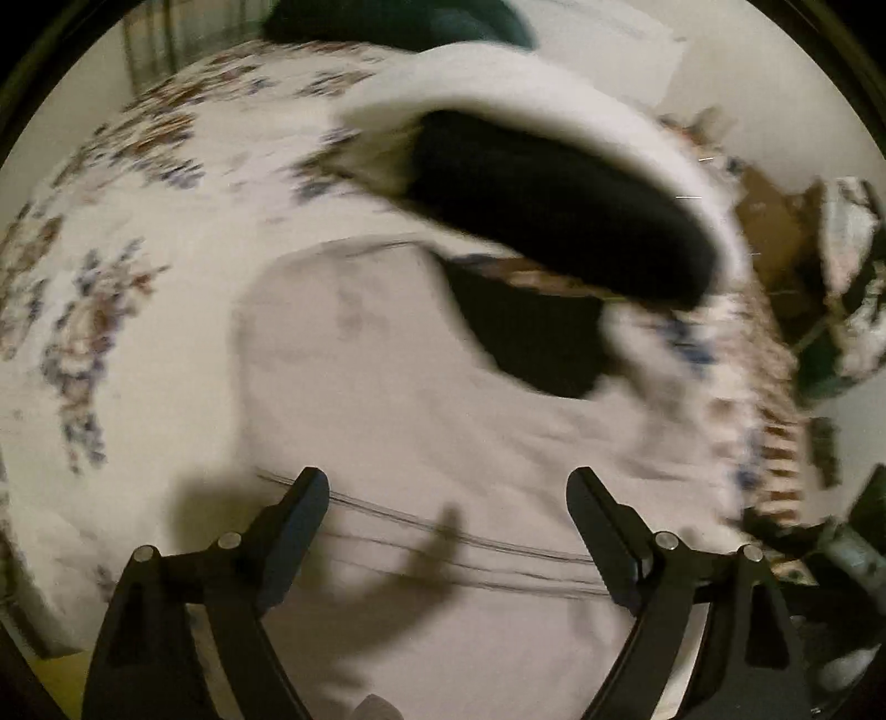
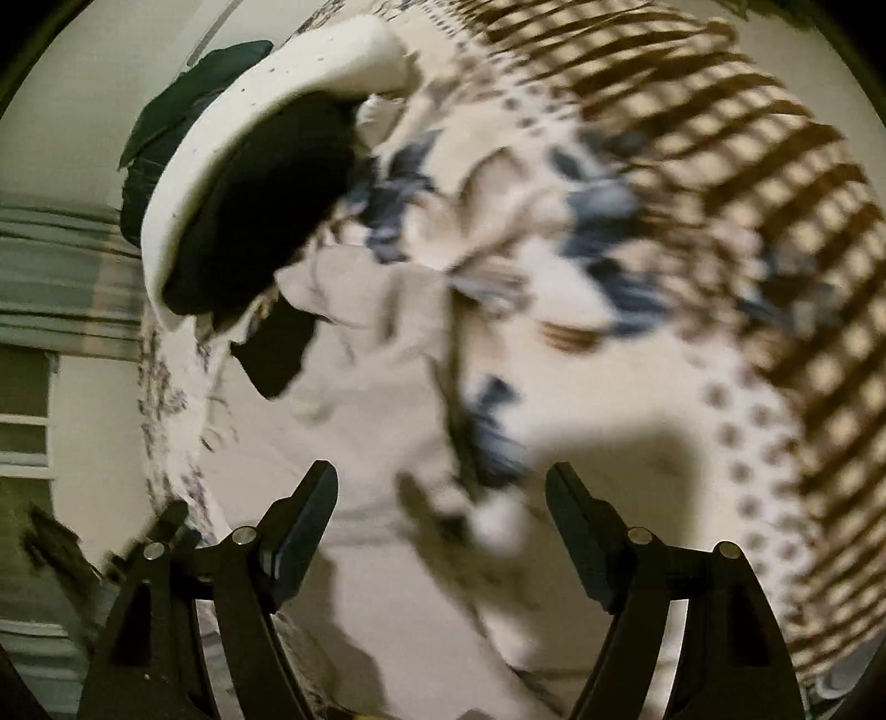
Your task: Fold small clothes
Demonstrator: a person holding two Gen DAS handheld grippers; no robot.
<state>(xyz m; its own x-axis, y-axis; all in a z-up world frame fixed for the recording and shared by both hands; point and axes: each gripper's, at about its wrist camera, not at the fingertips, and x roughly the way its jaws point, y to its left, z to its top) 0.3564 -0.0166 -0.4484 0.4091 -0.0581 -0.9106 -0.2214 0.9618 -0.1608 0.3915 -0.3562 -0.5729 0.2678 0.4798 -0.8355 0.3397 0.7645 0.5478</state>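
A pale lilac-white small garment lies spread on a floral bedspread; it also shows in the right wrist view, rumpled near its top. A black piece of cloth lies at its upper right edge, also in the right wrist view. My left gripper is open and empty, just above the garment's lower part. My right gripper is open and empty, over the garment's right edge. Both views are motion-blurred.
A white basket with dark clothes inside stands at the far side of the bed, also in the right wrist view. A brown checked blanket lies to the right. A dark green cloth lies behind the basket.
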